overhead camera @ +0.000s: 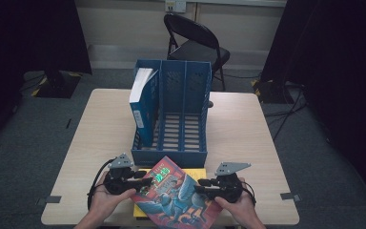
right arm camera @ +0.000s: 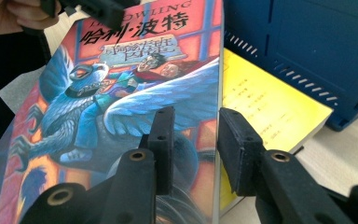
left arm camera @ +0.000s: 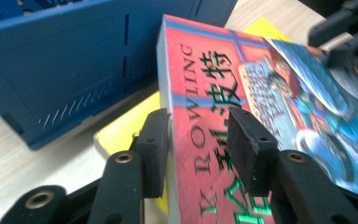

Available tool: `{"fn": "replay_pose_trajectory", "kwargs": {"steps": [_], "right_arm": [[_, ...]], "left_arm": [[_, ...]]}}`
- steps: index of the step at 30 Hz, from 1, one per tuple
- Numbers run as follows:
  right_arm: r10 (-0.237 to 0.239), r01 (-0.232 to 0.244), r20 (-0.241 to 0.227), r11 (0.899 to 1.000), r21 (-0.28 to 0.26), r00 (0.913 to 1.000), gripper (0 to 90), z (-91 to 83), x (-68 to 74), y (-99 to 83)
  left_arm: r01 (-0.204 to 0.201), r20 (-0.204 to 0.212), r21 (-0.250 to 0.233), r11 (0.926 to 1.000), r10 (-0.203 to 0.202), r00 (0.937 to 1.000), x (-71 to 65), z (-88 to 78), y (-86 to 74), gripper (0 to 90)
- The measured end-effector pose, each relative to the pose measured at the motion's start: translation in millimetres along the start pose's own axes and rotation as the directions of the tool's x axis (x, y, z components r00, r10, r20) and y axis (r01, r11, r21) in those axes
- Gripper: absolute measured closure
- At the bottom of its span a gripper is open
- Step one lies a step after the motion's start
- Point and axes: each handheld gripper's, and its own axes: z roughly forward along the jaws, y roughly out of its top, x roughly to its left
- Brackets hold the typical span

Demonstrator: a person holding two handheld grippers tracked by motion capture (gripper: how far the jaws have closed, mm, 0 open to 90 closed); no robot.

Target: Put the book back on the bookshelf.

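Book (overhead camera: pixel 178 198) with a red cover and a winged blue creature on its front sits between both grippers, lifted at a tilt above the near edge of the table (overhead camera: pixel 100 124). The left gripper (left arm camera: pixel 198 144) straddles the book's spine edge: one pad lies against the white page block, the other over the red cover beside the printed lettering, so the jaws are clamped on the book. No earlier picture is at hand, so nothing more is said of their travel. The right gripper (right arm camera: pixel 193 149) takes the opposite long edge in the same manner, one pad on the cover over the creature's wing, the other behind the page edge, and it too grips the book. In the high view the left gripper (overhead camera: pixel 124 179) and the right gripper (overhead camera: pixel 221 186) face each other across the cover, each in one of the person's hands. Under the raised book lies a yellow book (right arm camera: pixel 265 107), flat on the table and touching the front wall of the blue file rack (overhead camera: pixel 171 155). The rack has three compartments; a blue and white book (overhead camera: pixel 143 102) stands leaning in the left one. Beyond the table stands a black folding chair (overhead camera: pixel 195 40).
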Motion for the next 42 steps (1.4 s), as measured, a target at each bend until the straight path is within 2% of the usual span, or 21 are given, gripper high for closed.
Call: {"fn": "replay_pose_trajectory", "kwargs": {"steps": [1,3,8,9,14,16,17,18,19,20,22,24,26,29,31,32,35,40,42], "right_arm": [[0.000,0.000,0.000,1.000,0.000,1.0000,67.3,0.0,0.0,0.0],[-0.007,0.007,0.002,1.000,0.007,1.0000,67.2,-2.7,2.9,-2.2],[-0.001,0.002,-0.008,1.000,0.005,1.0000,67.3,-10.4,8.8,-11.3],[0.000,0.000,-0.014,1.000,0.008,0.9999,67.3,-12.0,9.7,-12.7],[-0.013,0.013,-0.029,1.000,0.013,0.9995,65.5,-9.0,6.8,-8.5],[-0.019,0.020,-0.041,1.000,0.021,0.9990,62.6,-3.0,4.0,-2.5],[-0.022,0.023,-0.046,0.999,0.028,0.9987,59.3,2.6,1.1,3.7],[-0.022,0.023,-0.046,0.999,0.028,0.9987,59.3,2.6,1.1,3.7],[-0.026,0.028,-0.046,0.999,0.036,0.9986,56.4,10.2,-3.3,12.0],[-0.026,0.028,-0.046,0.999,0.036,0.9986,56.4,10.2,-3.3,12.0],[-0.026,0.028,-0.061,0.999,0.039,0.9978,55.2,22.0,-10.2,22.1],[0.013,-0.008,-0.100,0.999,0.047,0.9949,56.4,26.7,-16.3,23.2],[0.034,-0.030,-0.111,0.999,0.043,0.9932,58.2,26.1,-17.4,20.1],[0.029,-0.026,-0.094,0.999,0.038,0.9952,60.8,24.2,-13.3,19.0],[0.035,-0.032,-0.093,0.999,0.035,0.9950,60.8,24.1,-13.3,18.3],[0.035,-0.032,-0.093,0.999,0.035,0.9950,60.8,24.1,-13.3,18.3],[0.030,-0.027,-0.088,0.999,0.034,0.9956,61.0,24.0,-12.5,18.4],[0.023,-0.021,-0.084,0.999,0.030,0.9962,61.0,23.8,-11.8,17.9],[0.016,-0.014,-0.074,0.999,0.030,0.9971,61.1,23.5,-10.1,18.2]], "left_arm": [[0.000,0.000,0.000,1.0000,0.000,1.0000,0.0,0.0,0.0,60.8],[-0.030,-0.003,0.002,0.9995,0.030,0.9995,-2.1,4.3,3.6,61.3],[-0.037,0.024,0.017,0.9992,0.037,0.9990,-1.2,12.6,10.9,63.0],[-0.057,0.021,0.028,0.9980,0.056,0.9982,-2.2,15.3,14.9,63.4],[-0.061,0.046,0.039,0.9974,0.059,0.9972,1.0,19.9,20.8,65.3],[-0.050,0.056,0.035,0.9982,0.048,0.9973,3.1,20.8,20.9,65.8],[-0.055,0.044,0.029,0.9981,0.054,0.9976,1.5,20.8,20.5,65.9],[-0.055,0.044,0.029,0.9981,0.054,0.9976,1.5,20.8,20.5,66.0],[-0.048,0.046,0.026,0.9985,0.047,0.9979,1.8,20.5,19.9,65.9],[-0.048,0.046,0.026,0.9985,0.047,0.9979,1.8,20.5,19.9,65.9],[-0.033,0.049,0.024,0.9992,0.032,0.9983,2.2,20.1,19.6,65.7],[-0.034,0.033,0.011,0.9994,0.033,0.9989,0.0,17.0,17.2,66.6],[-0.038,0.038,0.024,0.9990,0.037,0.9986,0.5,11.2,14.2,64.8],[-0.023,0.041,0.021,0.9995,0.022,0.9989,2.5,-1.6,4.8,64.5],[-0.016,0.027,0.019,0.9997,0.016,0.9995,2.1,-11.6,-3.4,63.4],[-0.016,0.027,0.019,0.9997,0.016,0.9995,2.1,-11.6,-3.4,62.6],[-0.002,-0.001,0.016,0.9999,0.002,1.0000,-0.3,-31.0,-18.4,61.4],[0.008,-0.011,0.015,0.9999,-0.007,0.9999,-4.2,-43.2,-30.3,55.3],[0.017,0.006,0.013,0.9998,-0.017,0.9998,-5.1,-46.3,-36.2,53.5]]}}
